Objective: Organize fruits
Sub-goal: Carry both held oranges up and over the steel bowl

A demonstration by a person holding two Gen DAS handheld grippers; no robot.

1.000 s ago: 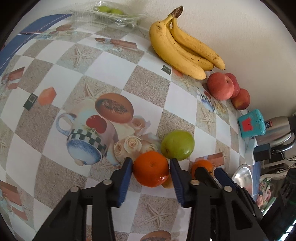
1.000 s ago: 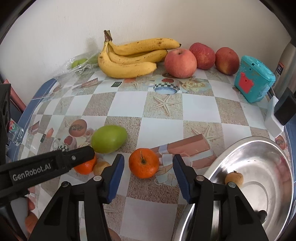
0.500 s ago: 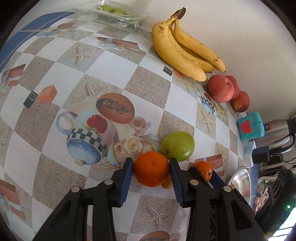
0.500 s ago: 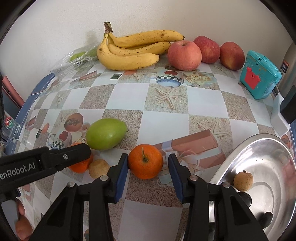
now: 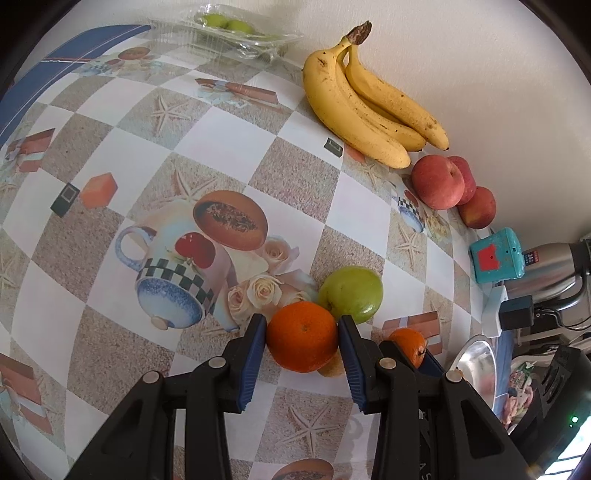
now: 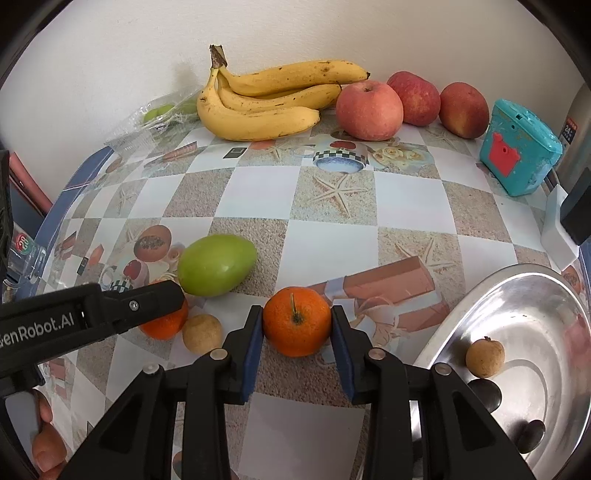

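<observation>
1. Gripping both oranges at once: left gripper [image 5: 302, 334] has its blue pads pressed on the near orange [image 5: 302, 335], which sits on the tablecloth just in front of the green mango [image 5: 351, 293].
2. Right gripper [image 6: 296, 325]: jaws have just been closing, w/ the stemmed orange [image 6: 296, 320] between them; pads now touch both its sides, fruit on the cloth.
3. Small tan round fruit [image 6: 202, 332] lies btwn the two oranges, just beside each.
4. Surface: checkered tablecloth [image 5: 122, 162] printed w/ starfish, cups, roses. White wall behind.
5. Along the wall: banana bunch [image 5: 369, 110], three red apples [image 5: 437, 182], teal toy box [image 5: 496, 254], steel flask at far right.
6. Clear plastic tray [image 5: 236, 33] holding green fruits sits at the back corner, near the cloth's blue border.
7. Right wrist view only: inside of the steel bowl [image 6: 535, 295] w/ one tan fruit [image 6: 484, 356] and dark round pieces in it; also the left gripper's black arm from the side, a hand's fingers at lower left.
8. Left wrist view only: bowl seen as a thin edge, power adapter and cables past it.
</observation>
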